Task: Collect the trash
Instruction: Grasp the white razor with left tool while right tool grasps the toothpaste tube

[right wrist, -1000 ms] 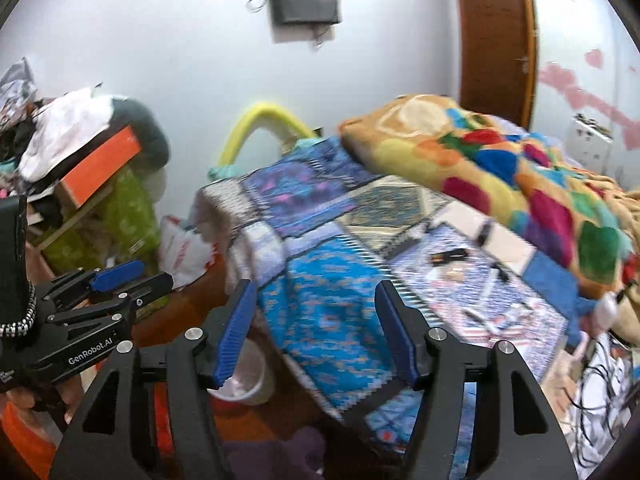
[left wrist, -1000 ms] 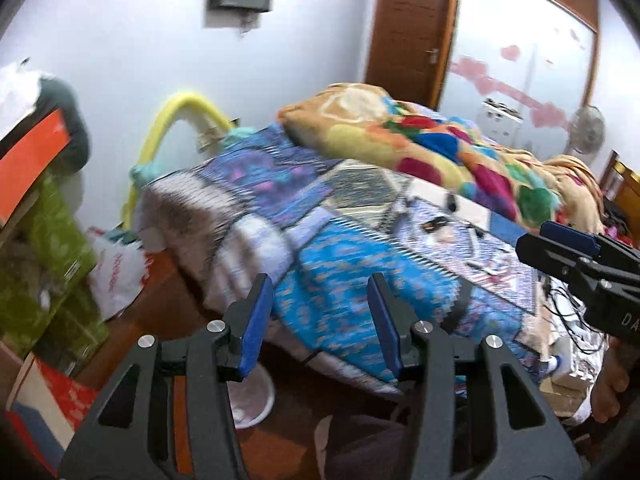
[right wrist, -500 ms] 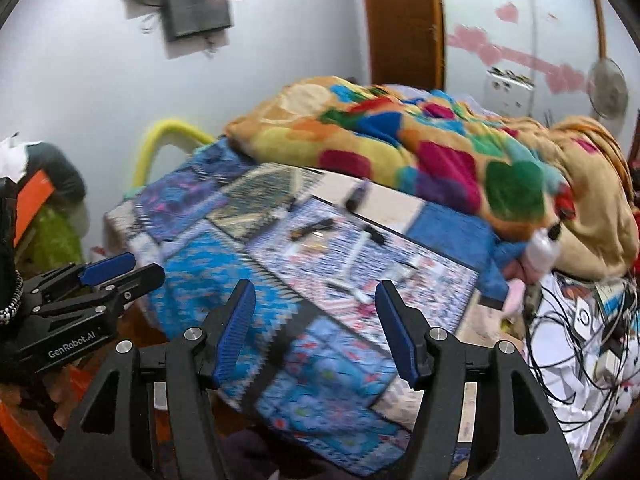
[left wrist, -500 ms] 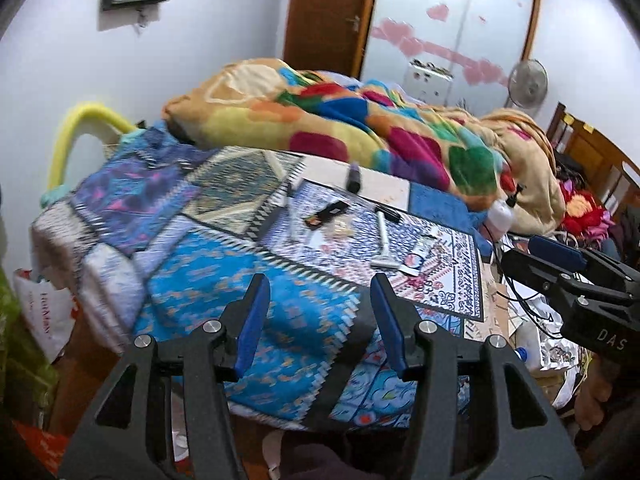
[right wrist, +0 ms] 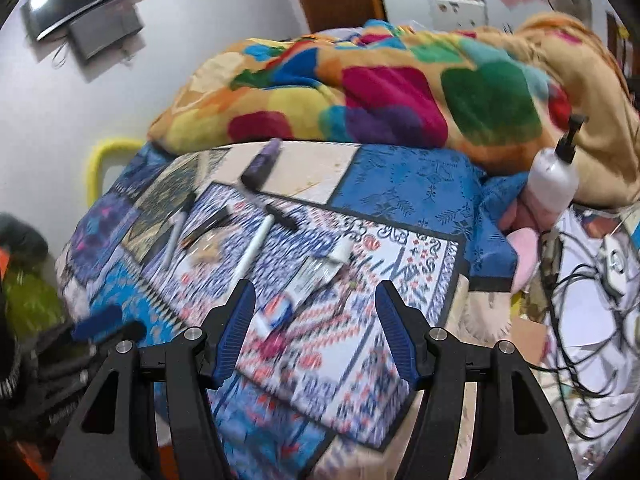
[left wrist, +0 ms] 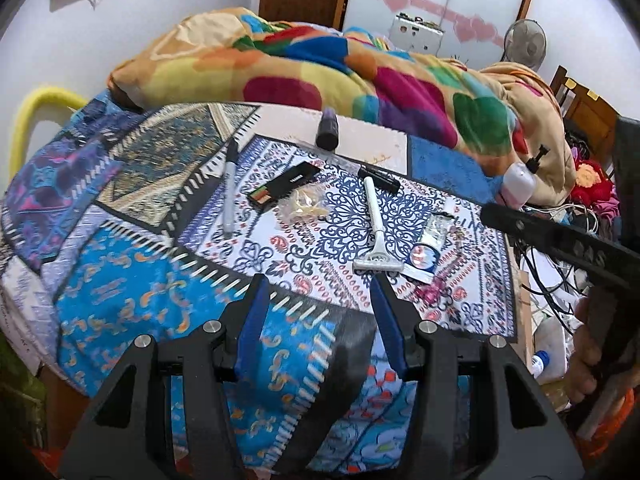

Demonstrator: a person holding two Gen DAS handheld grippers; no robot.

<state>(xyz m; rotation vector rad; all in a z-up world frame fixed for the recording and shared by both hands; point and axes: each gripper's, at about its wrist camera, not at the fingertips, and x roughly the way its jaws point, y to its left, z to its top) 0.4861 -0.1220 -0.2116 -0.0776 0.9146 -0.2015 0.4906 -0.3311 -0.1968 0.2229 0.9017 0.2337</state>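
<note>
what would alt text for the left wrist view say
The left gripper, jaws open and empty, points down at a patchwork bedspread strewn with a white razor, marker, crumpled wrappers and a dark bottle. A multicoloured blanket lies heaped behind.

A bed (left wrist: 120,280) covered with a patchwork cloth in blue, white and purple prints (left wrist: 472,304) carries everything. A bunched fleece blanket with bright colour patches (left wrist: 320,68) lies along its far side. On the cloth lie a grey marker pen (left wrist: 229,188), a flat black palette case (left wrist: 285,189), a crumpled clear wrapper (left wrist: 305,204), a white disposable razor (left wrist: 375,228), a flattened blue-and-white sachet (left wrist: 426,250), a black pen (left wrist: 379,178) and a dark purple tube (left wrist: 328,133).
</note>
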